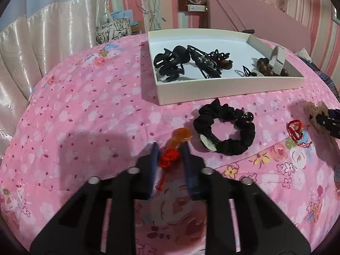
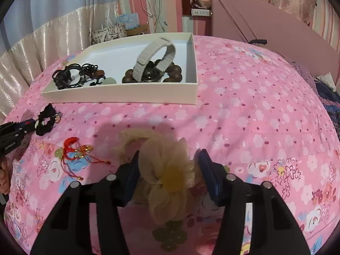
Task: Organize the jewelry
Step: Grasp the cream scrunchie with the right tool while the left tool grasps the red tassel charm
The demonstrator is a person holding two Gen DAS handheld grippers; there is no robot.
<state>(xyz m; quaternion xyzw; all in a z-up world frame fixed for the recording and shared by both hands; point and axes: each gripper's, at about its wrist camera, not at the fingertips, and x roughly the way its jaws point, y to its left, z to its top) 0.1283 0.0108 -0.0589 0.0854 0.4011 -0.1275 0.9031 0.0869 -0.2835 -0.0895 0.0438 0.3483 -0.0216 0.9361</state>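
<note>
A pink floral bedspread [image 1: 85, 110] covers the surface, with satin curtains [image 1: 42, 42] and striped pink walls behind. The left gripper [image 1: 170, 146] pinches an orange pendant on red cord [image 1: 173, 148]; a black scrunchie [image 1: 225, 131] lies just right of its fingers, and a white tray [image 1: 212, 89] beyond. The right gripper's [image 2: 167, 159] fingers press against a beige flower scrunchie [image 2: 167, 170].

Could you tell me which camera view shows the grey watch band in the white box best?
The right wrist view: there the grey watch band arches in full above the brown beads. In the left wrist view only part of it shows, behind the white box wall's far right corner.
</note>
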